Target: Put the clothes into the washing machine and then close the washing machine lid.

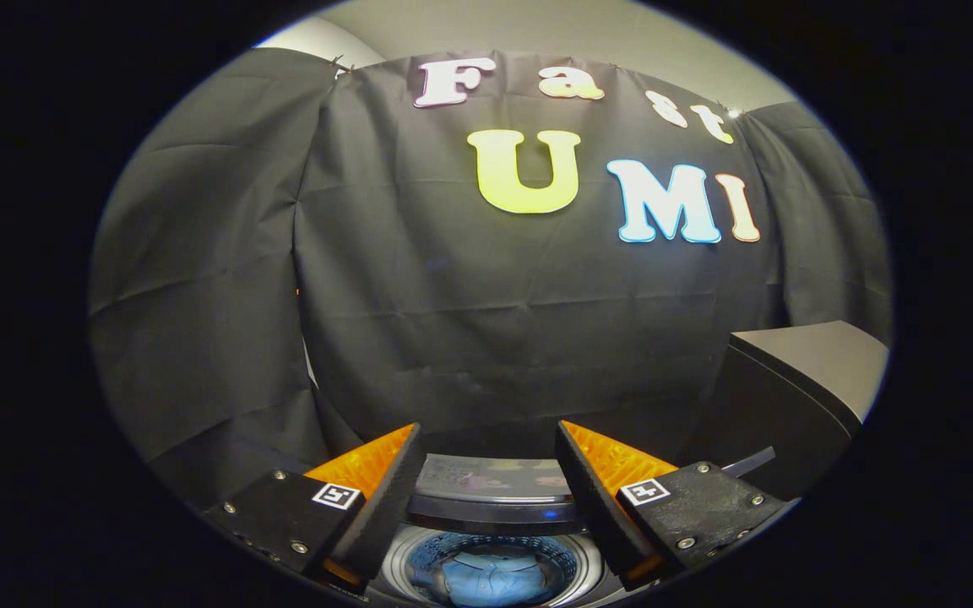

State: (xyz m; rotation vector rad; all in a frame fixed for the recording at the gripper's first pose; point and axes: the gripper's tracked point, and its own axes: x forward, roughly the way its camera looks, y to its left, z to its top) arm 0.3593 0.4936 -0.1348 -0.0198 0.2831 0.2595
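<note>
Clothes in the drum, lid not yet closed.

The gripper (pixel 486 498) hangs released and empty above the washing machine (pixel 495 490); blue clothes (pixel 491 578) lie in its drum below the fingers. The raised lid (pixel 799 397) stands beside the opening; next it must be reached and swung down.
</note>
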